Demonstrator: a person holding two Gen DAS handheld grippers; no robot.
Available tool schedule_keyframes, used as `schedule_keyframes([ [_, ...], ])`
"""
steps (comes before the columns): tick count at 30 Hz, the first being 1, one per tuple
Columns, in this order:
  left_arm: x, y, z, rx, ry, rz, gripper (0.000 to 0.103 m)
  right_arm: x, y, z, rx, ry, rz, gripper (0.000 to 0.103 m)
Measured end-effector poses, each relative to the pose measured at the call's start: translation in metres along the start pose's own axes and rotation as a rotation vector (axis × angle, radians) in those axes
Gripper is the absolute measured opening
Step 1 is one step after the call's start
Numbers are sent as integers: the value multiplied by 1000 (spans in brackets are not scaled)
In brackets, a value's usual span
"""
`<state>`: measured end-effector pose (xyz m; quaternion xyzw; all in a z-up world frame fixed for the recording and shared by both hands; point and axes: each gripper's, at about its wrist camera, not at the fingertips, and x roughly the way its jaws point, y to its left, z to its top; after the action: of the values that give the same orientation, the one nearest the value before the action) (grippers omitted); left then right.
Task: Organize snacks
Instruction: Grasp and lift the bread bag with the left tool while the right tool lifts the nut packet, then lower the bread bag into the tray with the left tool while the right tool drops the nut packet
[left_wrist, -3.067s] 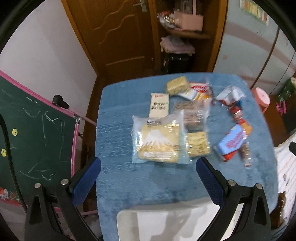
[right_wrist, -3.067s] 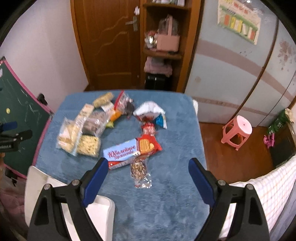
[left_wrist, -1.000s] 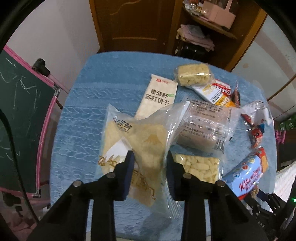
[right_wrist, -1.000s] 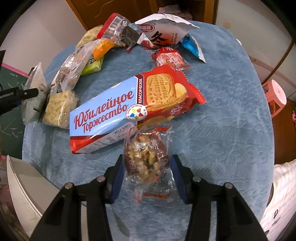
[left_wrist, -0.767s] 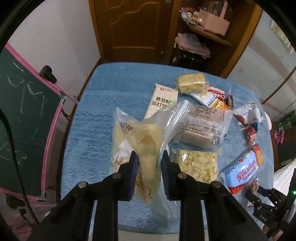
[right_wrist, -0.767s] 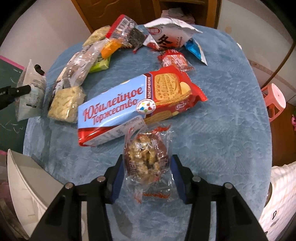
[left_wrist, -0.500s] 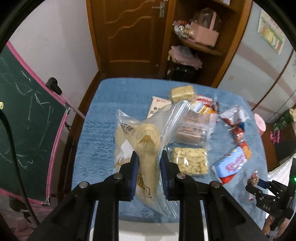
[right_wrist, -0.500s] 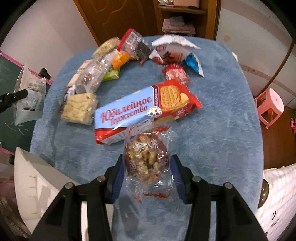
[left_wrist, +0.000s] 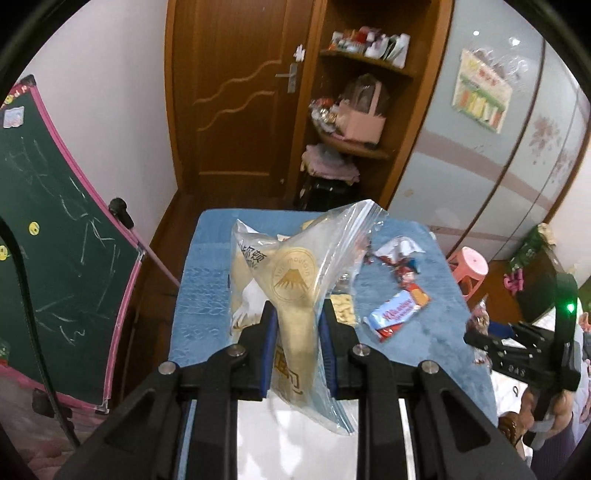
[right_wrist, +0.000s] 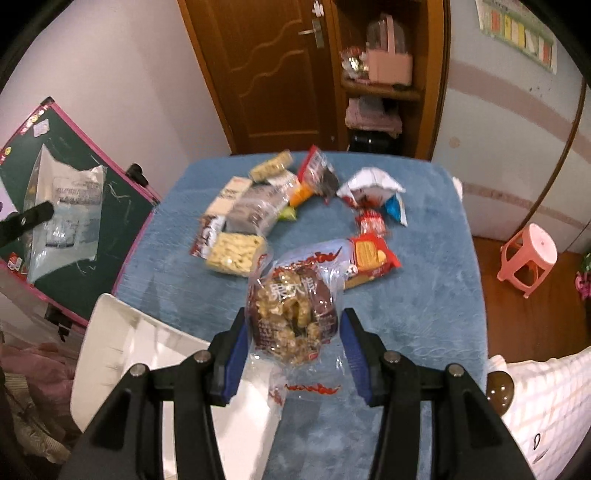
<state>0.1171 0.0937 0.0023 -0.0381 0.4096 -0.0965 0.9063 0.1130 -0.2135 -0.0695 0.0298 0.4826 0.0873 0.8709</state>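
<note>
The left gripper (left_wrist: 297, 332) has its jaws clenched on a clear zip bag of pale biscuits (left_wrist: 295, 288), which hangs lifted above the near left part of the worktop (left_wrist: 207, 295), its zip edge sticking up toward the far right. The right gripper (right_wrist: 293, 343) has its jaws grasping a small clear packet of nut clusters (right_wrist: 293, 310), held up off the blue cloth over the near middle of the worktop (right_wrist: 424, 295). A white bin (right_wrist: 122, 354) sits at the near left edge, just beside the right gripper's left finger. In the right wrist view, the other snacks lie loose on the far half of the cloth: a blue and red biscuit pack (right_wrist: 373, 256) just beyond the held packet, a clear pack of pale crackers (right_wrist: 236, 254) to its left, a crumpled white and red wrapper (right_wrist: 369, 186) farther back, a small red packet (right_wrist: 371, 223) between them, and a red-topped dark packet (right_wrist: 319, 171) near the far edge. A pink stool (right_wrist: 528, 254) stands on the floor to the right, and a green chalkboard (left_wrist: 55, 236) leans on the left.
</note>
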Motion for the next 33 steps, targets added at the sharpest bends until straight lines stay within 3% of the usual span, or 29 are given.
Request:
schedule_keyframes([
  [6,-51,-3,-22,30,-34,-33,20,-47,28,-4,-19,-60,39,49],
  [12,-62,-6,-64,10,19,-88,20,-65,74,-31,-69,-43,120,49],
  [16,-54,-8,-100,5,67,-107,20,-51,96,-58,-92,20,154,49],
  [20,-43,-8,-133,-3,110,-107,20,-29,111,-80,-108,72,123,49],
  [24,-34,-12,-152,20,110,-74,20,-13,114,-95,-89,111,123,49],
  [28,-20,-17,-168,26,131,-90,20,5,116,-107,-66,144,114,50],
  [33,10,-21,-187,47,185,-70,20,34,119,-124,-81,195,46,50],
])
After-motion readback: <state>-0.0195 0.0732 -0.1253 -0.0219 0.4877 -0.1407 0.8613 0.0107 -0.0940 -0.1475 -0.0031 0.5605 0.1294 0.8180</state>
